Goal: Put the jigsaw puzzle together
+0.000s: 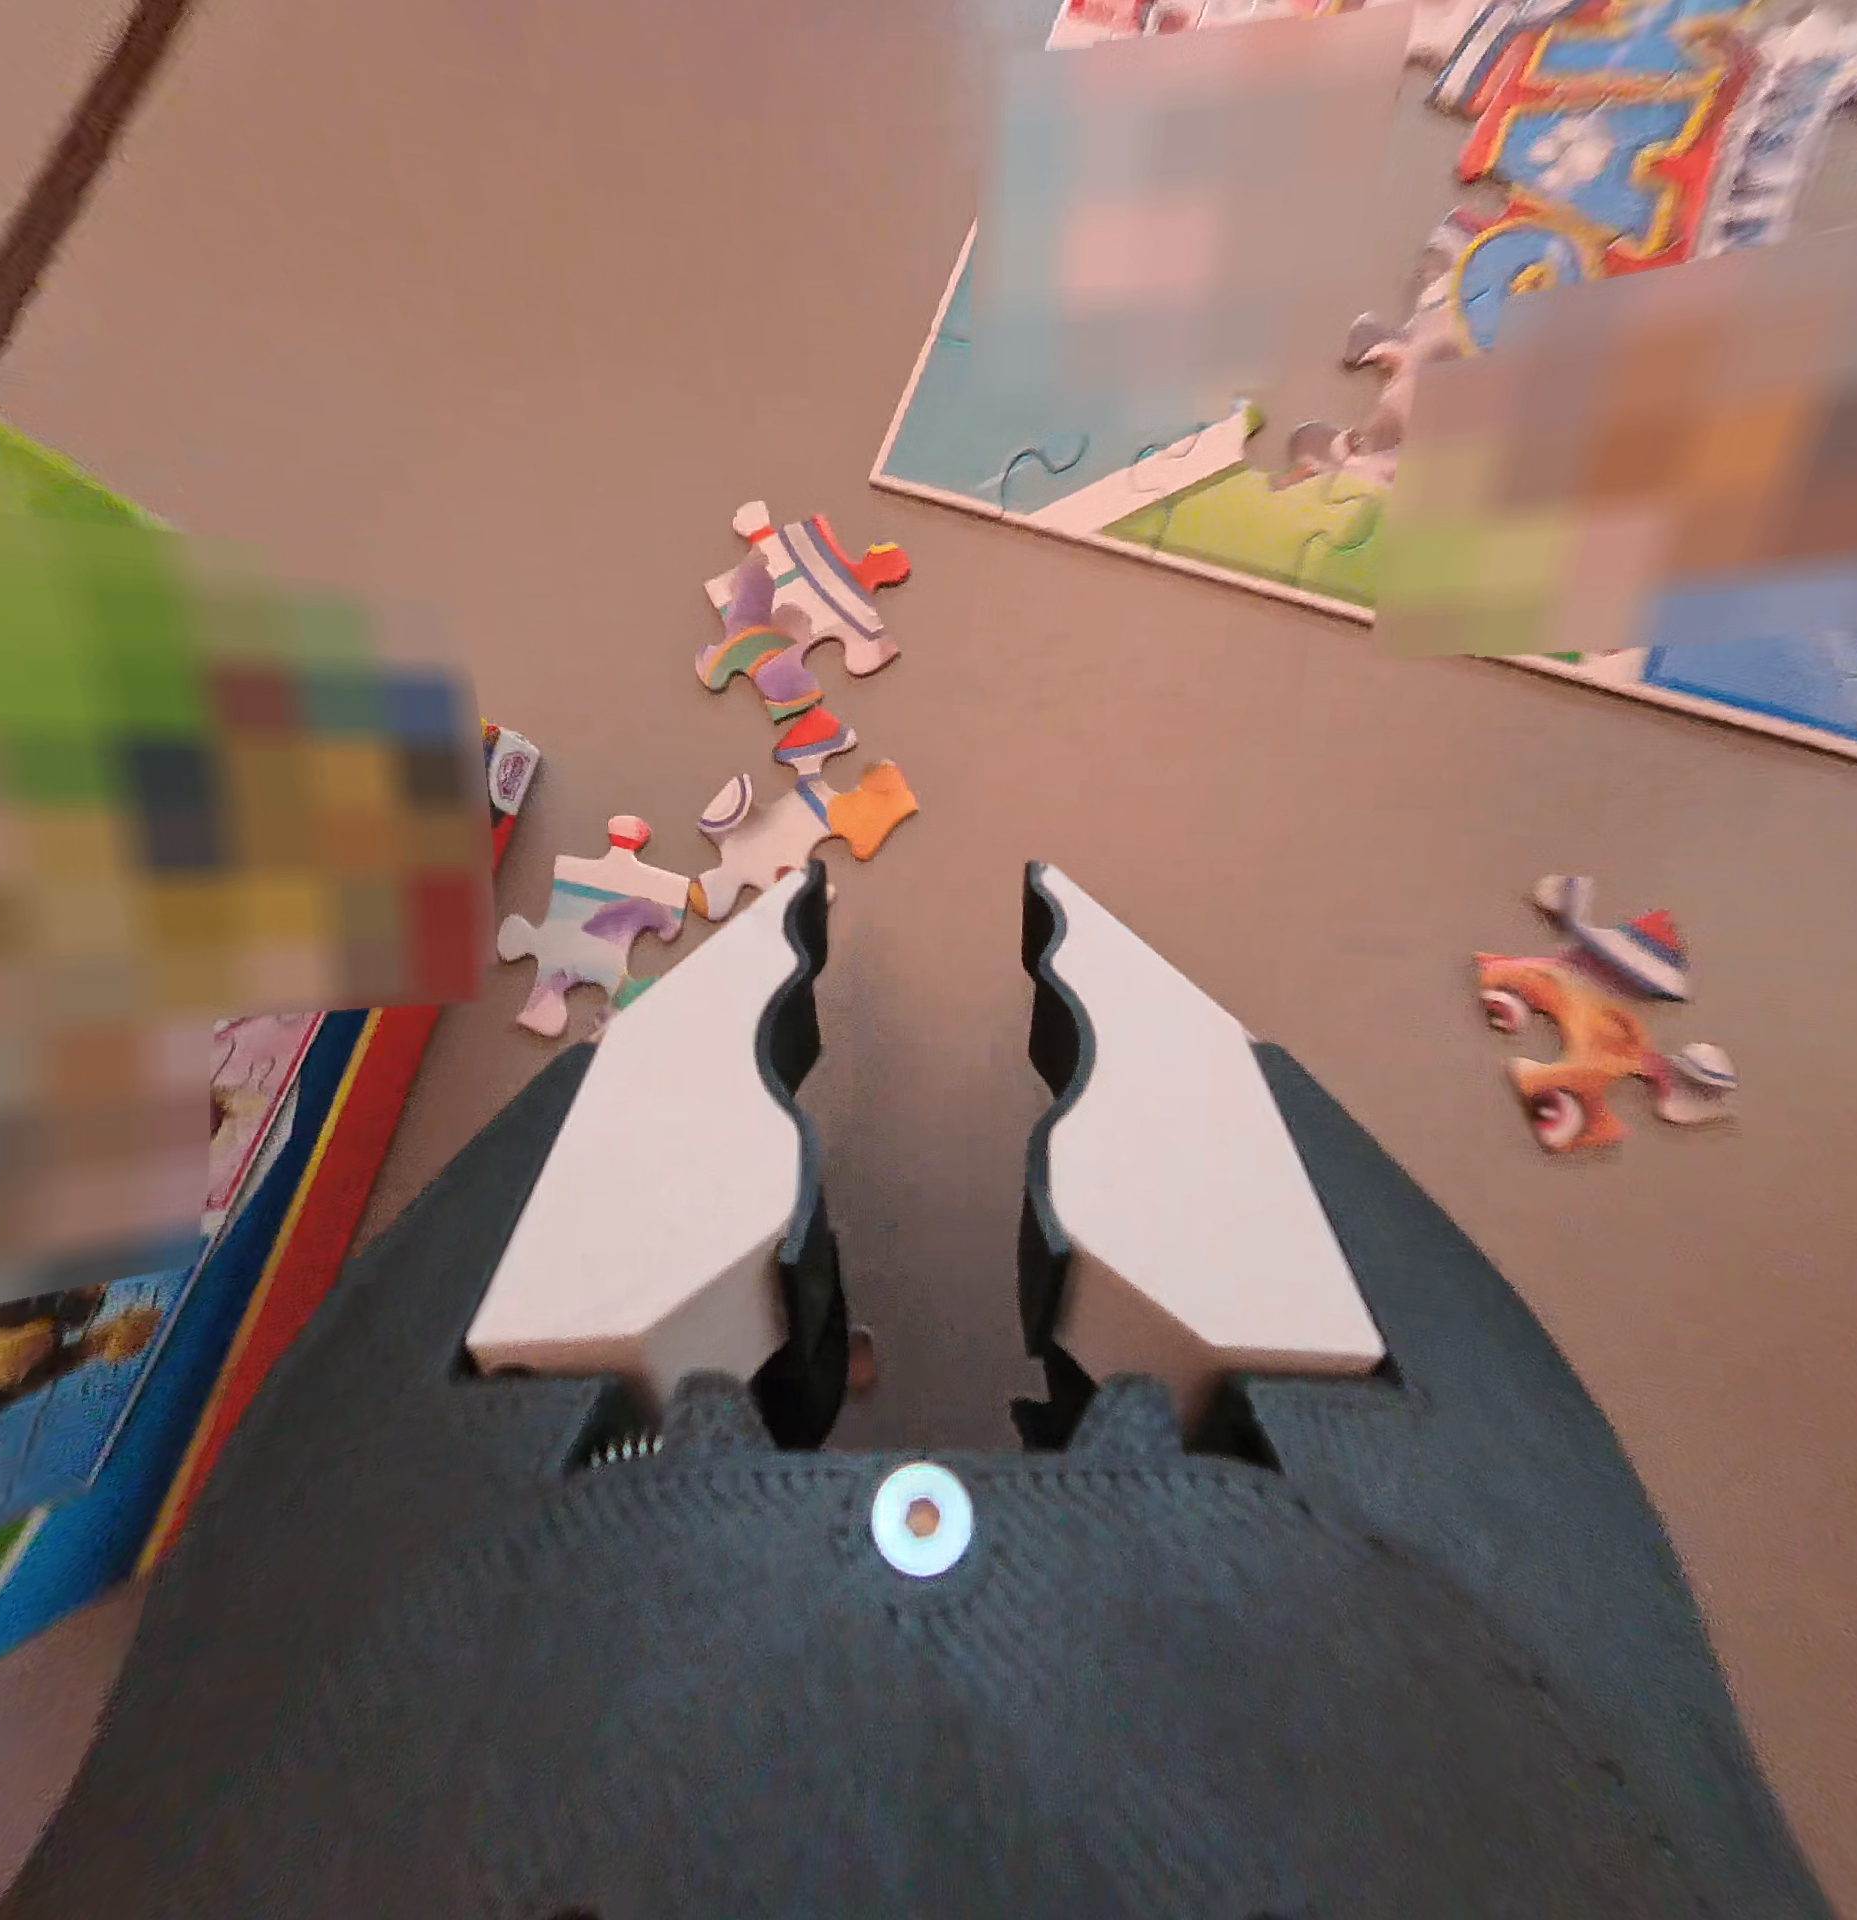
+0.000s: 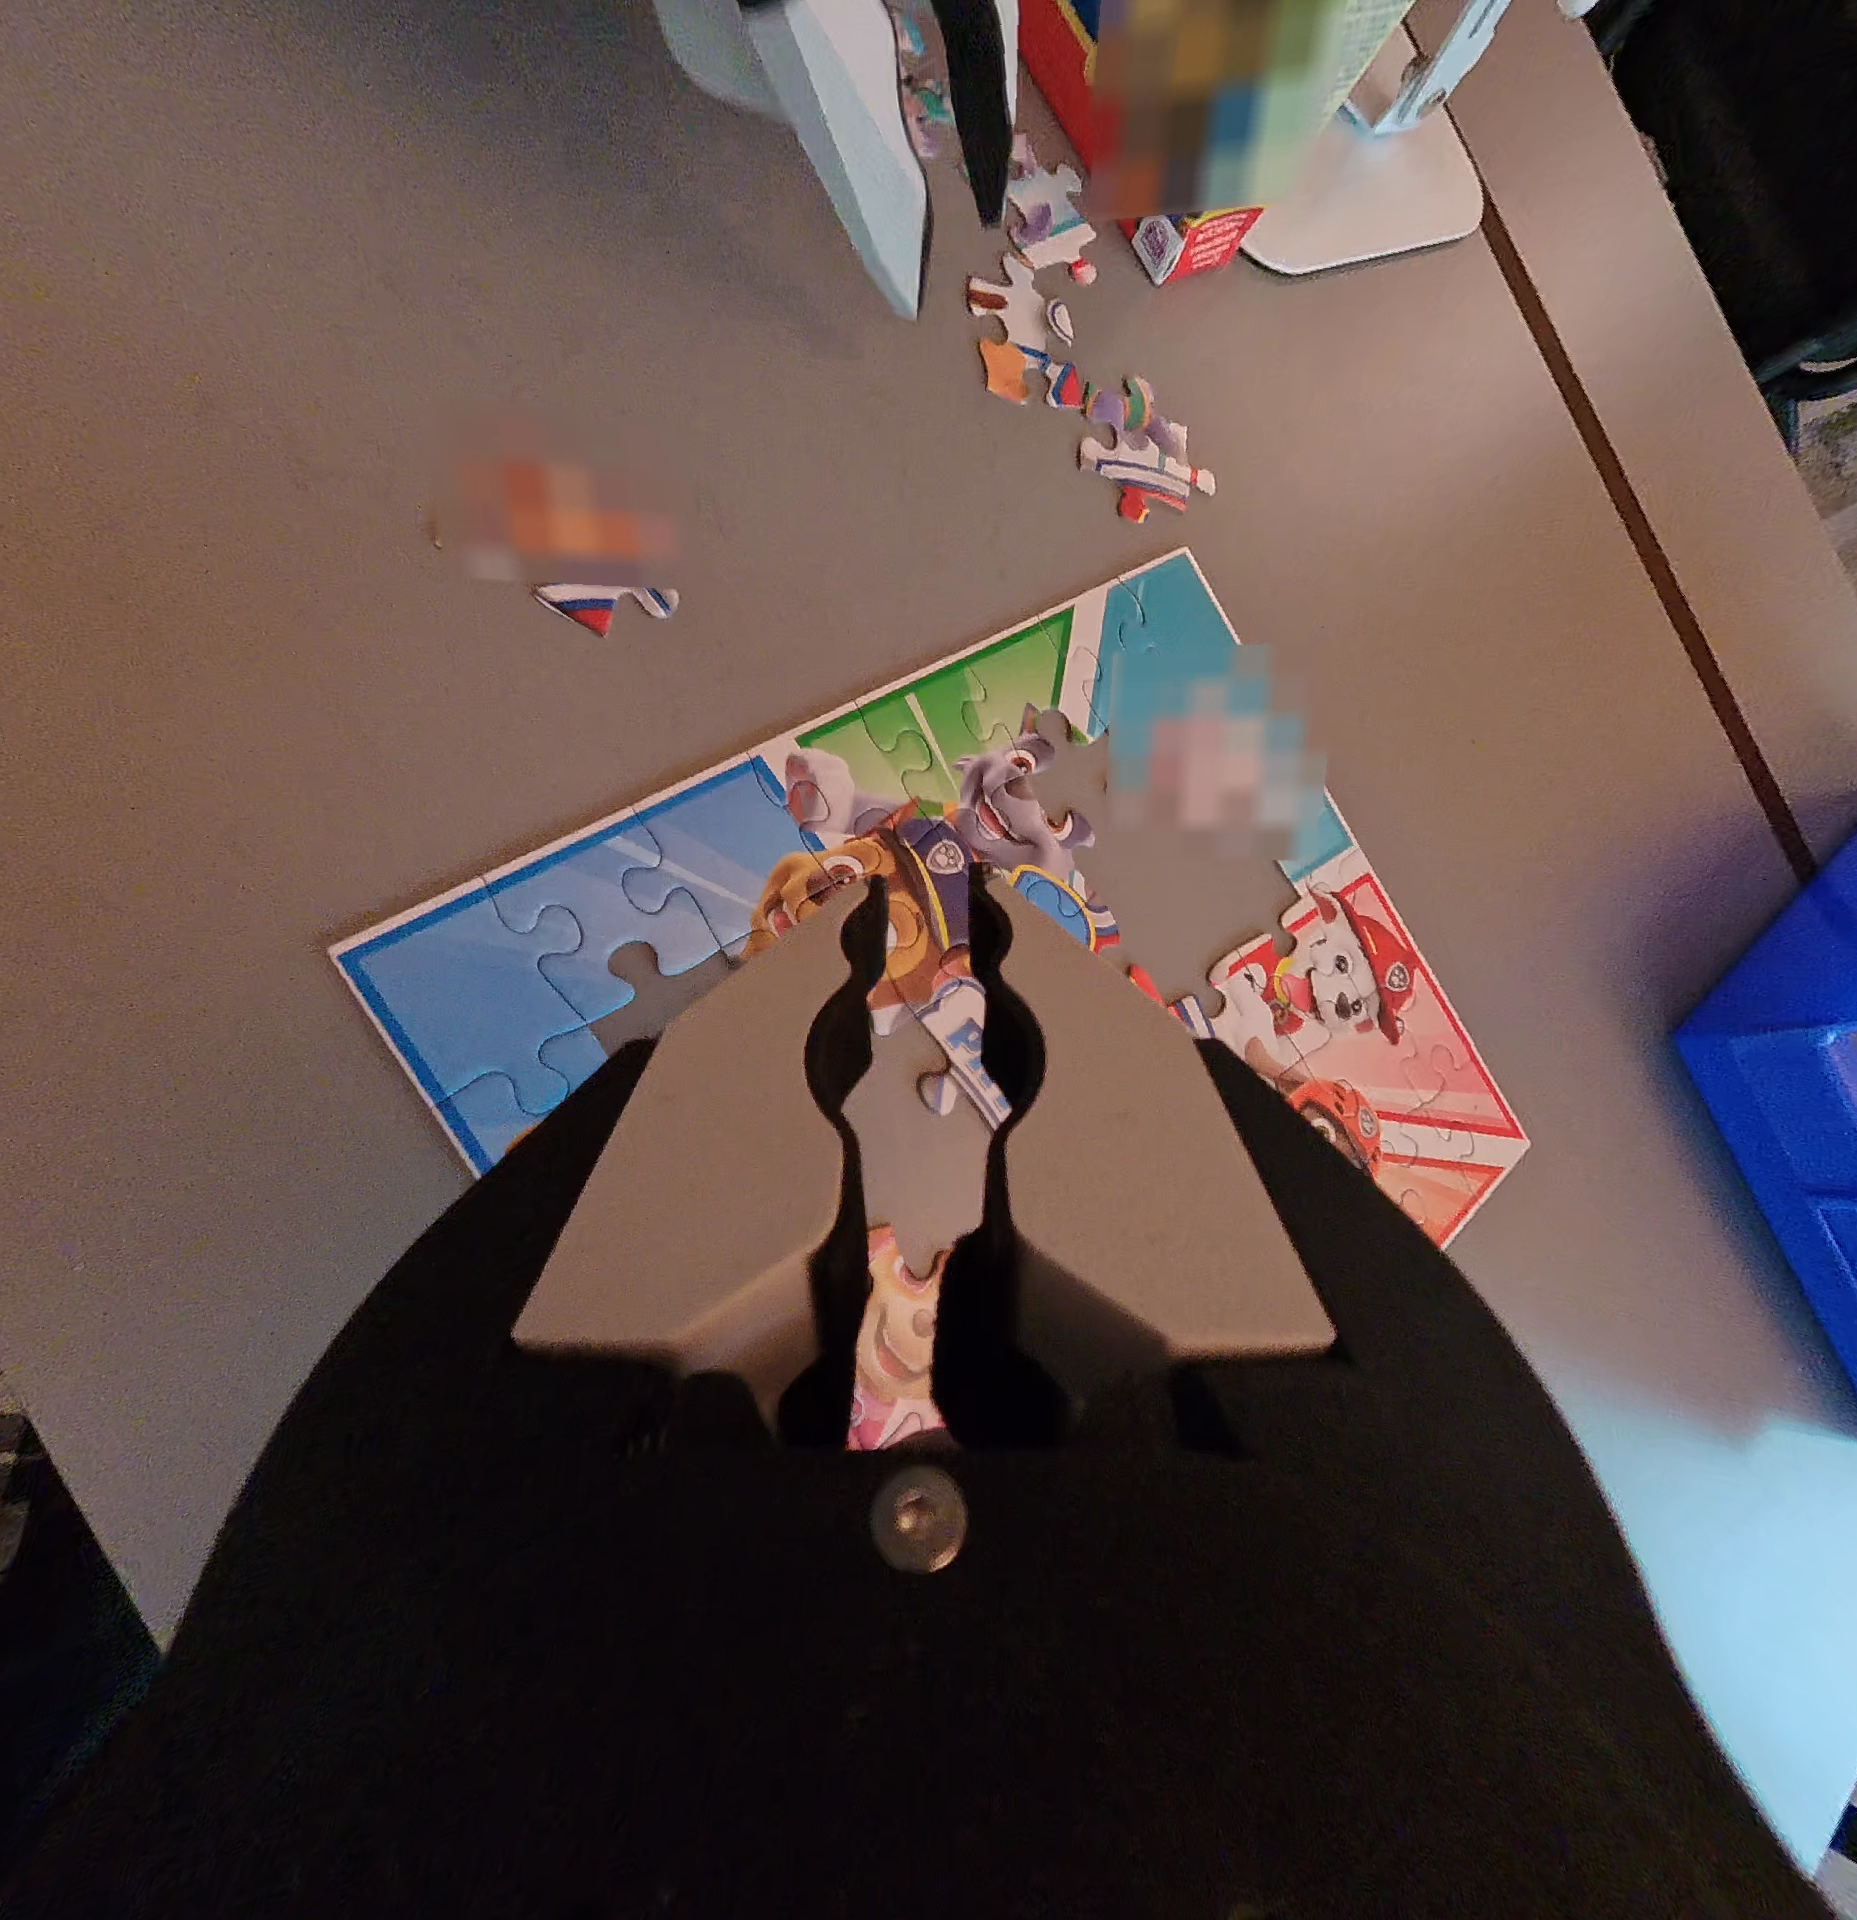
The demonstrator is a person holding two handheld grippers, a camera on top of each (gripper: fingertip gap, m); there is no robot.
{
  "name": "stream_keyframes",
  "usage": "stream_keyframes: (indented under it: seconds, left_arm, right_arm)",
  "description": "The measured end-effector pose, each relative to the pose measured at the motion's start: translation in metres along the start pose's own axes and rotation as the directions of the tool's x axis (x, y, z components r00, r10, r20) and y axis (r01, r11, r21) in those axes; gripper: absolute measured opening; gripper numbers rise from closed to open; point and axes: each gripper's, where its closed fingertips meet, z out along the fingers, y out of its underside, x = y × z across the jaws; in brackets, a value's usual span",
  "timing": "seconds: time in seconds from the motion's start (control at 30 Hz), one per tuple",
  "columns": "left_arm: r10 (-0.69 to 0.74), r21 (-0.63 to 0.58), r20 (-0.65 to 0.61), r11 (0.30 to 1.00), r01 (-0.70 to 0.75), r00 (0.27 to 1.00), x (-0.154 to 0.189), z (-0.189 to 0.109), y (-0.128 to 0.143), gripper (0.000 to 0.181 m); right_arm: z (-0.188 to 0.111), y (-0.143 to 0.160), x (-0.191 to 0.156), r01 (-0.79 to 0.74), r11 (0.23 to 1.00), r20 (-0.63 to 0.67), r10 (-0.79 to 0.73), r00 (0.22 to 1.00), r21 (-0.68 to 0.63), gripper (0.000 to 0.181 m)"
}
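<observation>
The partly joined jigsaw puzzle (image 2: pixel 550 966) lies flat on the grey-brown table, with open gaps in its middle; its corner also shows in the left wrist view (image 1: pixel 1163 499). My right gripper (image 2: pixel 926 883) hovers over the puzzle's middle, its jaws a little apart and holding nothing. My left gripper (image 1: pixel 926 888) is open and empty above bare table. Loose pieces lie just ahead and left of it: a striped pair (image 1: pixel 799 623), an orange-cornered one (image 1: pixel 810 810) and a pale purple one (image 1: pixel 591 925). An orange piece (image 1: pixel 1599 1018) lies to its right.
The puzzle box (image 1: pixel 280 1195) lies at the left, touching the loose pieces; it also shows in the right wrist view (image 2: pixel 1194 244). A white stand base (image 2: pixel 1371 208) sits beyond it. A blue bin (image 2: pixel 1817 1091) stands past the table's right edge (image 2: pixel 1630 499). The gap from one gripper's tips to the other's is roughly 20 cm.
</observation>
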Motion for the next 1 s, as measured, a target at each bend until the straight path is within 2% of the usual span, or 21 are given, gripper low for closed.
stream_keyframes:
  seconds: [0.07, 0.13, 0.4, 0.5, 0.73, 0.87, 1.0]
  left_arm:
    - [0.005, -0.072, 0.01, 0.997, -0.004, 1.0, -0.007, 0.014, 0.006, 0.042]
    - [-0.068, -0.074, -0.067, 0.995, 0.063, 0.995, -0.001, 0.02, 0.005, 0.049]
    - [-0.113, -0.093, -0.139, 0.991, 0.101, 0.984, 0.013, 0.004, 0.018, 0.055]
    - [-0.114, -0.123, -0.187, 0.988, 0.092, 0.976, 0.029, -0.01, 0.031, 0.053]
    - [-0.067, -0.136, -0.205, 0.99, 0.039, 0.976, 0.064, -0.037, 0.057, 0.052]
    - [0.031, -0.037, -0.24, 0.998, -0.041, 0.97, 0.106, -0.04, 0.042, 0.052]
    - [0.069, -0.01, -0.287, 0.997, -0.075, 0.956, 0.136, -0.03, 0.034, 0.055]
  right_arm:
    - [-0.004, -0.001, 0.001, 0.001, 1.0, -0.017, 0.0, 1.0, 0.015, 0.012]
    - [-0.01, 0.001, 0.003, -0.016, 0.999, -0.03, 0.017, 0.999, 0.03, 0.01]
    - [-0.037, 0.019, 0.007, -0.139, 0.986, -0.013, 0.141, 0.99, 0.09, 0.008]
    - [-0.036, 0.02, -0.006, -0.12, 0.989, 0.005, 0.12, 0.993, 0.084, 0.012]
    - [-0.034, 0.019, -0.035, -0.082, 0.994, 0.038, 0.08, 0.996, 0.072, 0.014]
    - [-0.042, 0.022, -0.038, -0.121, 0.988, 0.032, 0.118, 0.992, 0.096, 0.014]
    - [-0.046, 0.026, -0.043, -0.164, 0.98, 0.04, 0.161, 0.986, 0.108, 0.013]
